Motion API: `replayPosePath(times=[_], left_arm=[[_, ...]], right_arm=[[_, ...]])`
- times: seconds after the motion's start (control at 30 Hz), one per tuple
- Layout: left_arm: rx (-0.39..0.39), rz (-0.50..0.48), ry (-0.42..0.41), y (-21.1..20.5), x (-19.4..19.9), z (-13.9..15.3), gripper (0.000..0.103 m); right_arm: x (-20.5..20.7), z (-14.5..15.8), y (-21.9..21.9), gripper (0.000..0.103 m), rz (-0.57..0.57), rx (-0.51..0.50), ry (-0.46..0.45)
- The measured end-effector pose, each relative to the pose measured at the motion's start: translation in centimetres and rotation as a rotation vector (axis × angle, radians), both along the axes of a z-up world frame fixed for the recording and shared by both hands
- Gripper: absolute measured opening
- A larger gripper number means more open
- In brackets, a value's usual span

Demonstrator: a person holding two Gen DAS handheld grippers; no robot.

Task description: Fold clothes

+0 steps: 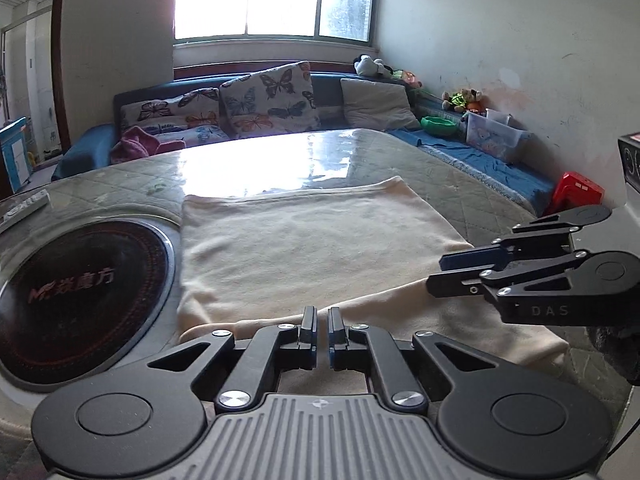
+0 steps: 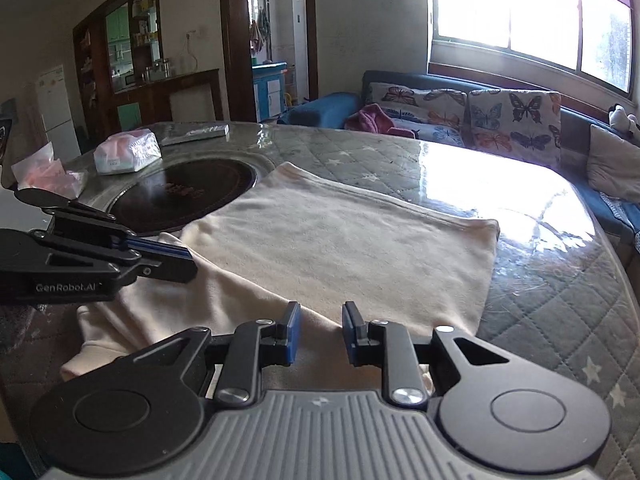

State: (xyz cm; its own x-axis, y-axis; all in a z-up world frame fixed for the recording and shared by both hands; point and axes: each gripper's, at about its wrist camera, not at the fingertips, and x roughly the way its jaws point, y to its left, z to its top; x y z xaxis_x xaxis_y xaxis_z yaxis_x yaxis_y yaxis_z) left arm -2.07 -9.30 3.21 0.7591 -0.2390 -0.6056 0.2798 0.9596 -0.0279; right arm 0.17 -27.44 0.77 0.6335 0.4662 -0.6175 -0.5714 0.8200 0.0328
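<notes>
A cream garment (image 1: 312,240) lies flat on the quilted, glass-topped table (image 1: 480,184), with its near part doubled into a diagonal fold. My left gripper (image 1: 323,320) hovers at that fold's edge with its jaws nearly together, only a thin slit between them, and no cloth visibly pinched. In the right wrist view the same garment (image 2: 340,240) spreads ahead, and the left gripper (image 2: 192,264) reaches in from the left over its near corner. My right gripper (image 2: 320,320) stands open just above the garment's near edge, nothing between its blue pads. It also enters the left wrist view (image 1: 434,272) from the right.
A round black cooktop (image 1: 80,296) is set into the table left of the garment. Beyond it lie a tissue pack (image 2: 128,150), a pink bag (image 2: 48,172) and a flat remote (image 2: 196,133). A sofa with butterfly cushions (image 1: 268,100) runs behind the table.
</notes>
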Motion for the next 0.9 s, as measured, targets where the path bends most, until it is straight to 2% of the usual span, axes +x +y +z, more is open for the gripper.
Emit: replayPosePath(times=[0.1,0.13,0.23,0.37,0.63,0.73,0.9], left_arm=[[0.017,0.022,0.028,0.5,0.2,-0.9,0.007],[0.015,0.023,0.027,0.9,-0.1,-1.0,0.008],[0.002,0.03,0.023,1.3,-0.6,-0.5,0.009],[-0.025,-0.006,0.01,0.9,-1.2,0.0,0.01],[-0.004,-0.021,0.033,1.0,-2.0,-0.9,0.012],[-0.003,-0.012,0.033,1.4,-2.2,-1.0,0.014],[-0.01,0.0,0.033,2.0,-2.3,-1.1,0.014]], right_arm=[[0.1,-0.2,0.0,0.024,0.001,-0.007,0.004],[0.1,-0.2,-0.1,0.027,-0.002,-0.008,0.006],[-0.3,-0.1,-0.3,0.027,0.004,-0.018,-0.002],[-2.0,0.7,0.7,0.032,0.059,-0.025,-0.03],[-5.1,0.8,2.6,0.032,0.153,-0.067,-0.09],[-4.6,0.4,1.9,0.032,0.129,-0.059,-0.059],[-2.2,-0.5,-1.2,0.032,-0.015,-0.022,0.005]])
